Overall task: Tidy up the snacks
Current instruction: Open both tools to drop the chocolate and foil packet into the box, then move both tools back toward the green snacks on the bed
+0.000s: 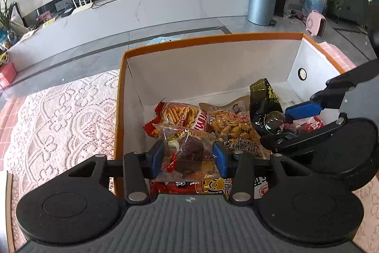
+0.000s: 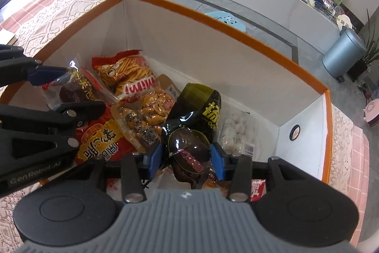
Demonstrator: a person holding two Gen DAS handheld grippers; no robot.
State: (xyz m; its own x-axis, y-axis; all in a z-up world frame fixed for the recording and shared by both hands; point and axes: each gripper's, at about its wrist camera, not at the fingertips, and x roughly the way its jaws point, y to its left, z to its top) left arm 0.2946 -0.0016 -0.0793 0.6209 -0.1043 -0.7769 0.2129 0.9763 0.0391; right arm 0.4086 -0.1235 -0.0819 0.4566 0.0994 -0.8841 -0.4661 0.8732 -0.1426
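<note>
An orange-rimmed white box (image 1: 213, 39) (image 2: 213, 18) holds several snack packs. My left gripper (image 1: 188, 157) is shut on a clear pack with a dark plum snack (image 1: 189, 153), held over the box's near left part; it also shows in the right wrist view (image 2: 71, 89). My right gripper (image 2: 187, 158) is shut on a black-and-green pack (image 2: 194, 125) with a dark round snack inside, over the box's middle; that pack also shows in the left wrist view (image 1: 265, 106). Under them lie a red Mimi stick-snack bag (image 1: 182, 114) (image 2: 128, 72) and a peanut pack (image 1: 234, 127) (image 2: 151, 108).
The box stands on a white lace cloth (image 1: 59, 115) over pink tiles. Beyond it are a grey floor, a long white TV bench (image 1: 142, 6), a grey bin (image 1: 261, 1) (image 2: 343, 56) and a blue stool (image 2: 225, 20).
</note>
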